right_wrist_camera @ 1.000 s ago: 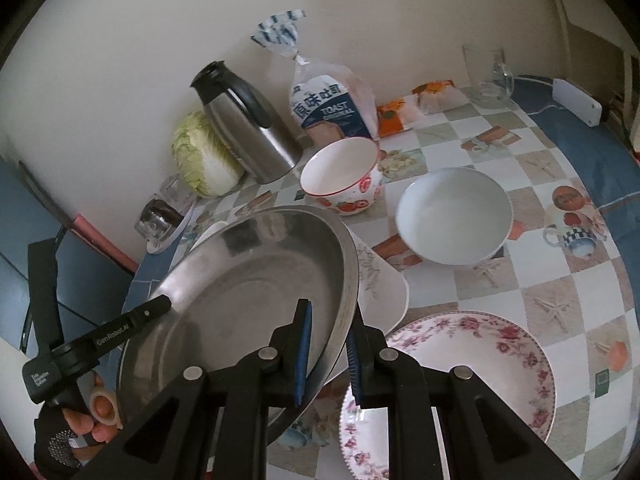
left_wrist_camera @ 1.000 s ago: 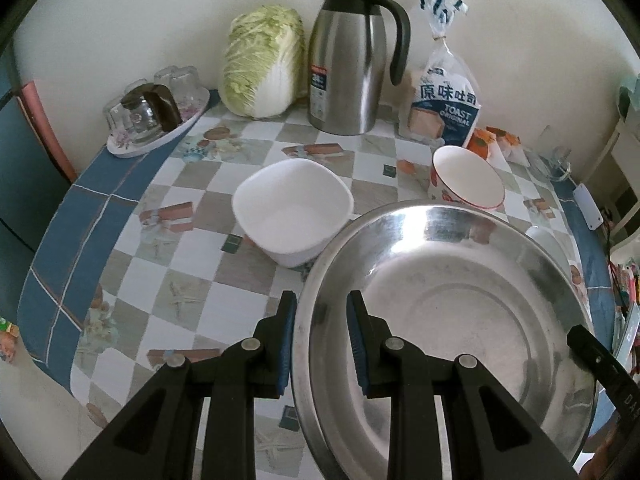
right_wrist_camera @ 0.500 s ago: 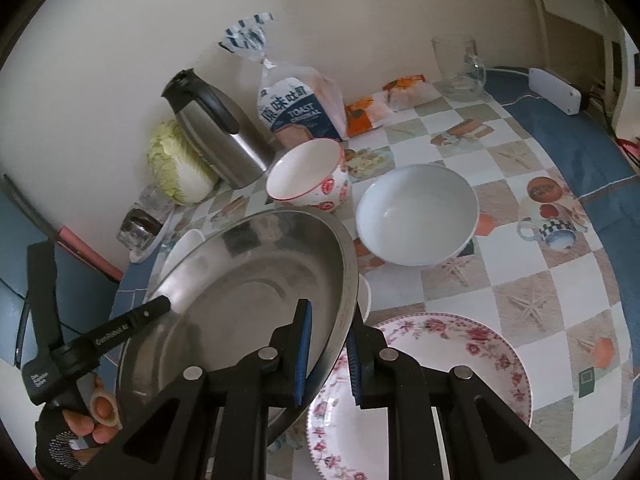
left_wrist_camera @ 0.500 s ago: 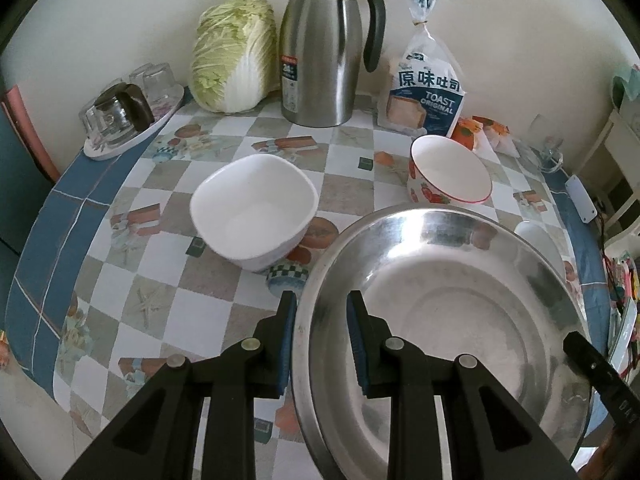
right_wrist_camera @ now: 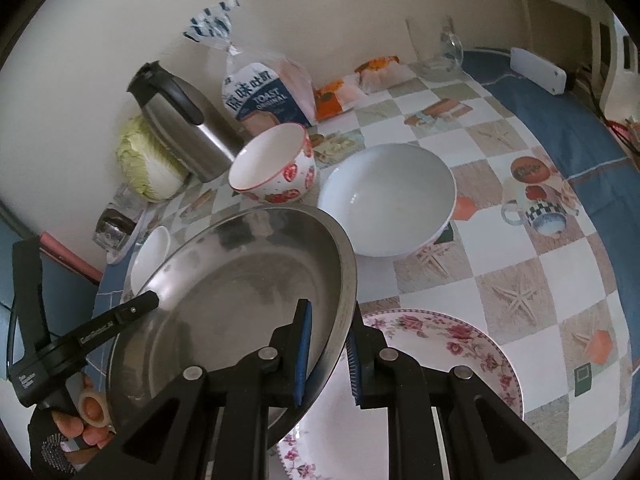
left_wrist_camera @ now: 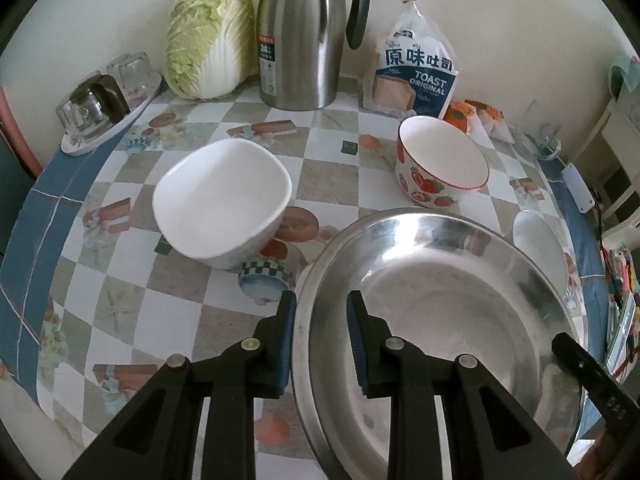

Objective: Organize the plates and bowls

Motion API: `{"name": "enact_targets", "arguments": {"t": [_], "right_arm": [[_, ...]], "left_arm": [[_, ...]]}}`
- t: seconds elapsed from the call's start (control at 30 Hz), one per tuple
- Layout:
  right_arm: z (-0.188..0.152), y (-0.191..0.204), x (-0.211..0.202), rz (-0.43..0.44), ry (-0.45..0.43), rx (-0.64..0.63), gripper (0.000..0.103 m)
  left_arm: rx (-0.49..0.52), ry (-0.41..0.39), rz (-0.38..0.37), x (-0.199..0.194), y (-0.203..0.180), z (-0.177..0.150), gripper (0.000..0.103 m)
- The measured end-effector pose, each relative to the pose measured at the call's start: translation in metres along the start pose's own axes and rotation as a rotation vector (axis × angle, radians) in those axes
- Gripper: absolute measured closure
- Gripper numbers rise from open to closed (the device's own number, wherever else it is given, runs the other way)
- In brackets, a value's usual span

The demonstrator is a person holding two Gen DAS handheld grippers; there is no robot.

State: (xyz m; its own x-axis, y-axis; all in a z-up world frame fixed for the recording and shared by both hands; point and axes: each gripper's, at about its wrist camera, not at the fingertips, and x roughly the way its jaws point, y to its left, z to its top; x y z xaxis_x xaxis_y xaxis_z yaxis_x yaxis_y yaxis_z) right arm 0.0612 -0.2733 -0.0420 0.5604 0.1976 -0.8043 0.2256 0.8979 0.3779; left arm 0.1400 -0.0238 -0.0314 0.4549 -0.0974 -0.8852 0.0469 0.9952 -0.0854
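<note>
Two hand-held grippers pinch opposite edges of a wide steel basin (left_wrist_camera: 460, 312) above a checkered table (left_wrist_camera: 132, 300). The left gripper (left_wrist_camera: 322, 312) angles steeply down, its jaws nearly closed on the basin's near rim, one blue pad outside the wall and one inside. The right gripper (right_wrist_camera: 328, 328), also tilted downward, clamps the rim on the far side in the same way, jaws narrow. A gloved hand (right_wrist_camera: 60, 440) grasps the left tool's handle, low at the edge of the right wrist view. The basin hangs tilted, its right-hand edge just over a floral plate (right_wrist_camera: 452, 344) lying on the table. Beyond the basin sit a strawberry-patterned bowl (right_wrist_camera: 276, 168) and a round white bowl (right_wrist_camera: 388, 196), close together. To the basin's left stands a square-sided white bowl (left_wrist_camera: 220, 200). Farther back, against the wall, are a steel thermos jug (left_wrist_camera: 304, 36), a cabbage (left_wrist_camera: 208, 36) and a bag of toast (left_wrist_camera: 416, 76).
</note>
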Motion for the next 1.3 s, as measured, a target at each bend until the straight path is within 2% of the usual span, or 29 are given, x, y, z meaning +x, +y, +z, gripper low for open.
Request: {"name": "enact_targets", "arguments": {"t": [0.7,1.3], "right_arm": [[-0.004,0.018,0.021,-0.088,0.018,-0.081,0.085],[-0.003,0.028,0.033,-0.11,0.02,-0.093,0.085]], "left_arm": [[-0.051,0.024,0.004,0.019,0.017,0.0,0.077],[-0.08,0.005,-0.004,0.03,0.026,0.006,0.077]]}}
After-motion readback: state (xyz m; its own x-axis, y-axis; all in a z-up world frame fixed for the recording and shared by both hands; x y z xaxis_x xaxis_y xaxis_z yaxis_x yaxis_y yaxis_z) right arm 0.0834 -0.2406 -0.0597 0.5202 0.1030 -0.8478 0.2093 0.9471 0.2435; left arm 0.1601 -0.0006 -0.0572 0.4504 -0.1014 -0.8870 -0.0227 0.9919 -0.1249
